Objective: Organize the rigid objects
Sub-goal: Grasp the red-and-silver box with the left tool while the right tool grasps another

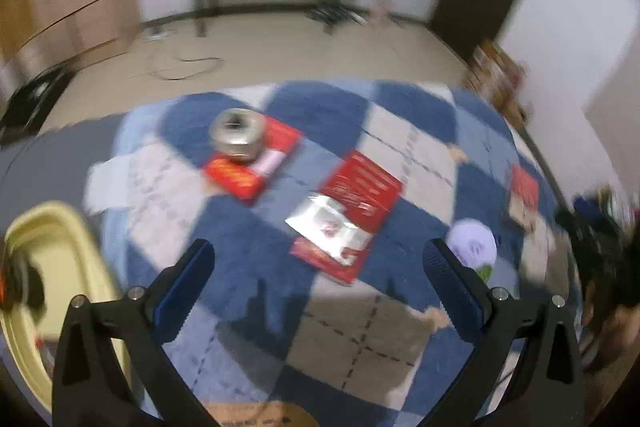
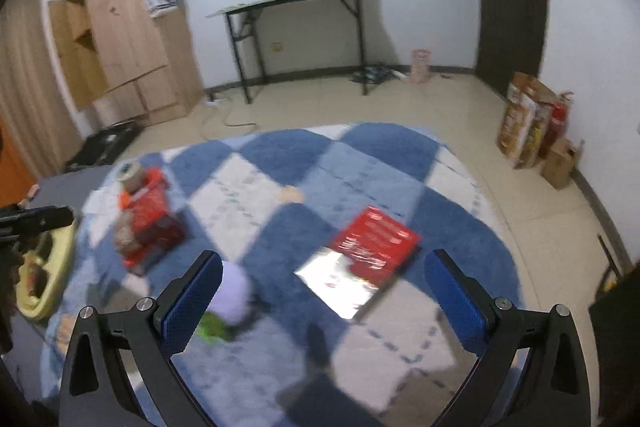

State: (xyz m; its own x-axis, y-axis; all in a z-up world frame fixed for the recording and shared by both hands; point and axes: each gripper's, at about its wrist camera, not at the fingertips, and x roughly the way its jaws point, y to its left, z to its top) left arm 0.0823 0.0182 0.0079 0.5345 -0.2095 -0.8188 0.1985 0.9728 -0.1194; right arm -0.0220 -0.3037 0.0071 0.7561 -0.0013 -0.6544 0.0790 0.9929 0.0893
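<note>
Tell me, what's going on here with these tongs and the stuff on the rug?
A person holds a pair of tongs in each hand over a checked rug, tidying small things. Both the left tongs and the right tongs are open and empty. On the rug lie a red packet, a tape roll on a red box, and a purple toy. A yellow tray waits at the left.

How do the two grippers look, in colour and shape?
Both look the same. The left gripper has two black angular arms with triangular cut-outs and silver screws at the joints. Its fingers carry blue pads with a fine ribbed texture. The right gripper has the same black frame, silver screws and blue textured fingers. No cables, markings or sleeves show.
</note>
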